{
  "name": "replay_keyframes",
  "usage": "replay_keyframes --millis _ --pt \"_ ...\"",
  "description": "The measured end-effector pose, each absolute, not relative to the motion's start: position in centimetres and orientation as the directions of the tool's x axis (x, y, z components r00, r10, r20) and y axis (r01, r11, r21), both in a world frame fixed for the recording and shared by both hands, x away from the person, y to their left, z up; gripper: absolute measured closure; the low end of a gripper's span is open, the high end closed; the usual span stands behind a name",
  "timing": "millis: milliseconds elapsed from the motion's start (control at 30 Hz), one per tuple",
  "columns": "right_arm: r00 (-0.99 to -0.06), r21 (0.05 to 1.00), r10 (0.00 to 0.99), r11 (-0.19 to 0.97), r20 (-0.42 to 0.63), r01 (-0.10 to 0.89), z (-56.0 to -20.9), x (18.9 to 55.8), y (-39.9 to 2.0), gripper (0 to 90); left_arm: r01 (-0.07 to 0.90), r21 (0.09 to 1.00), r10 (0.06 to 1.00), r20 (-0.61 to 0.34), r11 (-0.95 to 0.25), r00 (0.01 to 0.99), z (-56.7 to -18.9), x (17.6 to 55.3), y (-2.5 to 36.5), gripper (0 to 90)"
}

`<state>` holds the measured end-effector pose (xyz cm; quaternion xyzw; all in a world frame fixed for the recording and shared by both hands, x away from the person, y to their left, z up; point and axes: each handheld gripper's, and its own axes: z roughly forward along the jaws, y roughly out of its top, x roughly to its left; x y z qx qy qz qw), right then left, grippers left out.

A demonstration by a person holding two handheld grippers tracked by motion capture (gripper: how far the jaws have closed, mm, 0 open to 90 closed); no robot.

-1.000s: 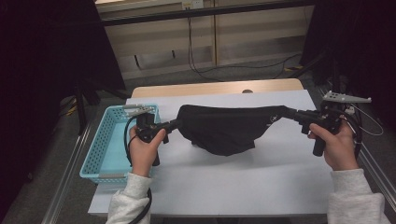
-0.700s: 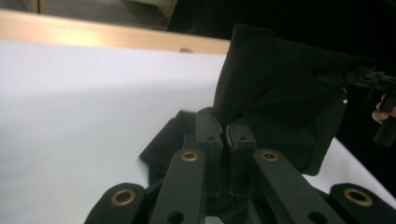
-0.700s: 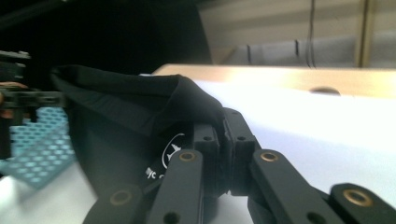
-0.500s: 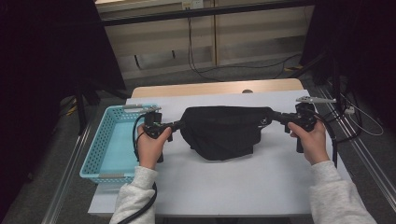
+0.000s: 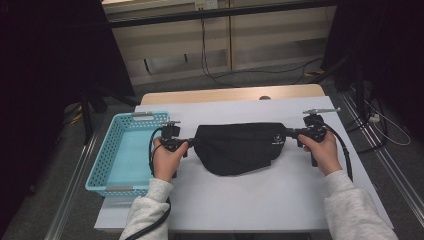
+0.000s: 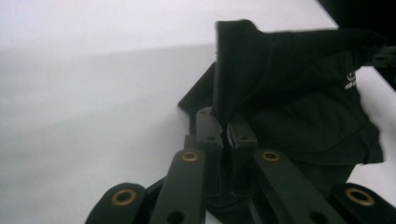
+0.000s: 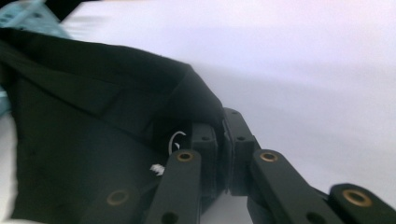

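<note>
High view: L gripper (image 5: 189,143) & R gripper (image 5: 291,133) jaws both clamped on black garment (image 5: 239,147) corners, cloth stretched btwn them. Risk: thin pinch at jaw tips, uneven pull could slip a corner out

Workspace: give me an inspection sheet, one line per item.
Surface: white table, bare around the work.
Job's things: black garment stretched between both grippers, sagging onto the table.
Clutter: blue basket at the table's left edge.
Grippers: left gripper shut on a garment corner; right gripper shut on the opposite corner.
Cables: one trails from each gripper; more lie on the floor beyond.
Surroundings: dark curtains both sides, pale panels behind the table.
</note>
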<state>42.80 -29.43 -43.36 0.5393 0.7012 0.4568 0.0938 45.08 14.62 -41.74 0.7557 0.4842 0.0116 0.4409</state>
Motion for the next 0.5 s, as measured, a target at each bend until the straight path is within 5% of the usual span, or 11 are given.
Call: replay_keyframes --millis 100,267,500 --pt "-0.327 0.694 0.864 -0.035 0.383 0.719 -44.9 43.6 -29.5 84.2 0.740 0.657 0.751 -0.414 -0.144 0.514 -42.7 45.3 14.6 86.2" --pt "-0.340 0.715 0.865 -0.030 0.370 0.699 -45.5 43.8 -29.2 72.1 0.729 0.667 0.749 -0.402 -0.155 0.527 -42.9 45.0 14.4 84.5" --pt "-0.392 0.735 0.847 0.003 0.358 0.678 -45.5 43.4 -28.6 86.3 0.713 0.681 0.745 -0.387 -0.167 0.544 -42.7 44.7 13.8 85.6"
